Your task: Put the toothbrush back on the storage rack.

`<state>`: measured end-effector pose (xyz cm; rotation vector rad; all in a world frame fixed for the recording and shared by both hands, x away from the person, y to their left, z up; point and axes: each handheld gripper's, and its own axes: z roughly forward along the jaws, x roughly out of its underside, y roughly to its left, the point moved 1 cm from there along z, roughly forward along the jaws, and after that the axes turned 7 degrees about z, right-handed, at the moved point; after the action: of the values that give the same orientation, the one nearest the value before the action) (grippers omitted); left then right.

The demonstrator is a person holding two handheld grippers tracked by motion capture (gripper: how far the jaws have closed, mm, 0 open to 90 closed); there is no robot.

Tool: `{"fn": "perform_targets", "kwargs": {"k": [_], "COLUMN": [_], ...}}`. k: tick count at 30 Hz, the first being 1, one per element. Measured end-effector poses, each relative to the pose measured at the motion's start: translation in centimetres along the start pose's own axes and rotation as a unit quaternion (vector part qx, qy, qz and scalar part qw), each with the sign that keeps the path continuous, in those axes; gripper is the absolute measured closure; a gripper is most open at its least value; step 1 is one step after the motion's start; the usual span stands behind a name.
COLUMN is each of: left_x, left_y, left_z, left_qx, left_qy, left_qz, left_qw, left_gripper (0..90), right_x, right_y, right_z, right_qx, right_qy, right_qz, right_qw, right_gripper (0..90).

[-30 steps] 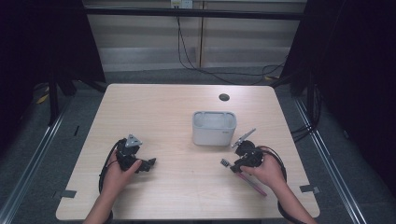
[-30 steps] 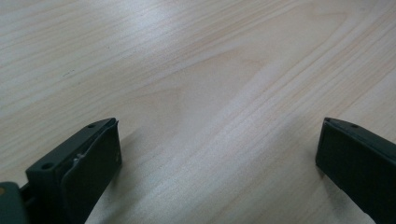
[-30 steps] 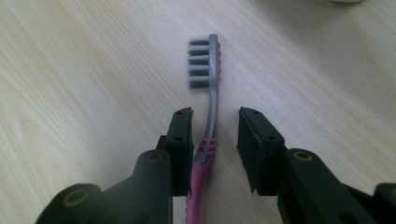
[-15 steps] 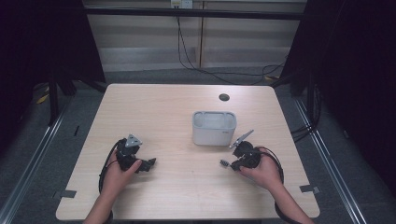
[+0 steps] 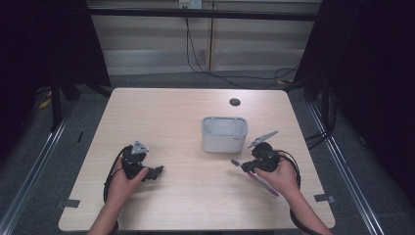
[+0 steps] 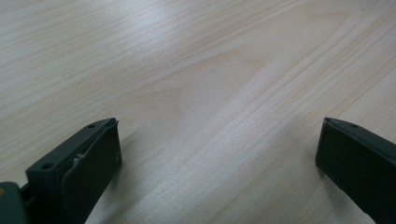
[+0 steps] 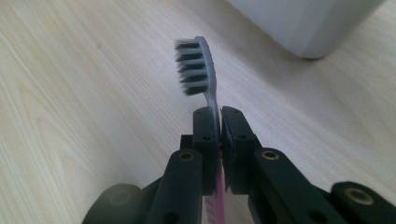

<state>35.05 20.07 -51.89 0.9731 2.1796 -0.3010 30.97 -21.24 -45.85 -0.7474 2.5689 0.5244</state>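
Right gripper view: our right gripper [image 7: 218,122] jaws just closed, pinched toothbrush [image 7: 198,65] neck beside grey bin [image 5: 224,133]; left gripper [image 6: 217,154] spread, idle. Lift looked next.

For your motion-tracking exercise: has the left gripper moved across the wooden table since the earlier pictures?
No. In the high view the left gripper sits at the same spot, left of the grey rectangular plastic container, as before.

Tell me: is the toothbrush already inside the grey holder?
No; the toothbrush is clamped in the right gripper above the table, beside the grey holder.
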Motion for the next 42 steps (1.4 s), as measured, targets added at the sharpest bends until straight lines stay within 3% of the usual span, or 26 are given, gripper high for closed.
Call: {"fn": "perform_targets", "kwargs": {"k": [12, 26, 42], "left_x": [0.0, 0.0, 0.0], "left_y": [0.0, 0.0, 0.0], "left_z": [0.0, 0.0, 0.0], "left_qx": [0.001, 0.0, 0.0], "left_qy": [0.001, 0.001, 0.0], "left_qz": [-0.002, 0.0, -0.002], "left_qw": [1.0, 1.0, 1.0], "left_gripper": [0.0, 0.0, 0.0], "right_x": [-0.6, -1.1, -1.7], "right_y": [0.0, -0.6, -0.5], "right_z": [-1.4, -3.3, -4.4], "right_qx": [-0.016, -0.038, -0.048], "right_qy": [-0.042, -0.106, -0.135], "right_qz": [0.006, 0.034, 0.032], "right_qw": [0.999, 0.9931, 0.9891], "right_gripper": [84.9, 84.9, 84.9]}}
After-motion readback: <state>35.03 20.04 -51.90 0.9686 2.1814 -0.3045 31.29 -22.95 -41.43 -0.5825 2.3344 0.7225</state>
